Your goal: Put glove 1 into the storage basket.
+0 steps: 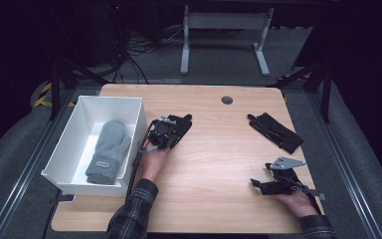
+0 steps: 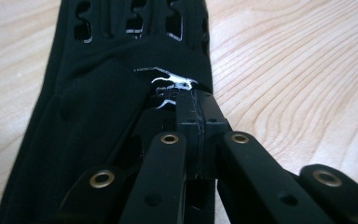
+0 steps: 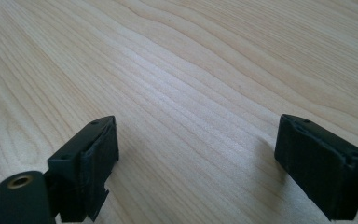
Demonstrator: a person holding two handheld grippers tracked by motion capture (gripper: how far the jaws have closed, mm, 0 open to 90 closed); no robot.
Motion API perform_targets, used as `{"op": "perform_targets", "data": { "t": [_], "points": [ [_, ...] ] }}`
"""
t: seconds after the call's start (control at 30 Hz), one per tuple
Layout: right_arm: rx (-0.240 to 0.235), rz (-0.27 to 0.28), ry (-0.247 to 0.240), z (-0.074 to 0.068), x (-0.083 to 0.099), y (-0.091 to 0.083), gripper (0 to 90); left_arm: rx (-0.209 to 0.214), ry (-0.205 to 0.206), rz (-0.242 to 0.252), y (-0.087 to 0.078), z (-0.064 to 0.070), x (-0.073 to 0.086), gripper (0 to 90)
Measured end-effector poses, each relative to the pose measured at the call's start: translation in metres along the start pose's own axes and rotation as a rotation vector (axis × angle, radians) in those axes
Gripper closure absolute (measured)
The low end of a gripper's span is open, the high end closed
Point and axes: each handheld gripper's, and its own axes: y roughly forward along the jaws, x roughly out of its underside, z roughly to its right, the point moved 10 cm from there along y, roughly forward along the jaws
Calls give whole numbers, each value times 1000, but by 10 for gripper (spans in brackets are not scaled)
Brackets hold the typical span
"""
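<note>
A black glove (image 1: 184, 121) lies on the wooden table (image 1: 219, 154) just right of the white bin. My left gripper (image 1: 173, 130) is down on it. In the left gripper view the jaws (image 2: 196, 105) are pressed together, pinching a fold of the black glove (image 2: 98, 116) near its white print. A second black glove (image 1: 276, 132) lies flat at the right of the table, apart from both grippers. My right gripper (image 1: 259, 174) rests near the front right, its jaws wide apart. In the right gripper view it (image 3: 196, 154) is over bare wood with nothing between the jaws.
A white bin (image 1: 140, 117) stands at the table's left edge with a grey mitten (image 1: 109, 149) lying inside. A round cable hole (image 1: 227, 100) sits near the far edge. Bare wood spans the middle between the two gloves.
</note>
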Motion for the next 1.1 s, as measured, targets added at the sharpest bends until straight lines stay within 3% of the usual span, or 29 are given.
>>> {"op": "perform_targets", "data": {
  "t": [0.23, 0.47, 0.63, 0.9, 0.97, 1.1],
  "points": [
    [0, 0, 0, 0, 0, 0, 137, 15, -8, 2, 2, 2, 2, 900],
    [0, 0, 0, 0, 0, 0, 137, 65, 5, -4, -1, 16, 7, 900],
    [0, 0, 0, 0, 0, 0, 137, 100, 27, -9, -5, 35, 14, 900],
    [-1, -1, -1, 0, 0, 0, 136, 147, 93, -29, -8, 67, 22, 900],
    [-1, -1, 0, 0, 0, 0, 136, 153, 97, -32, -8, 71, 23, 900],
    [-1, 0, -1, 0, 0, 0, 135, 202, 93, -28, -10, 91, 29, 900]
  ]
}}
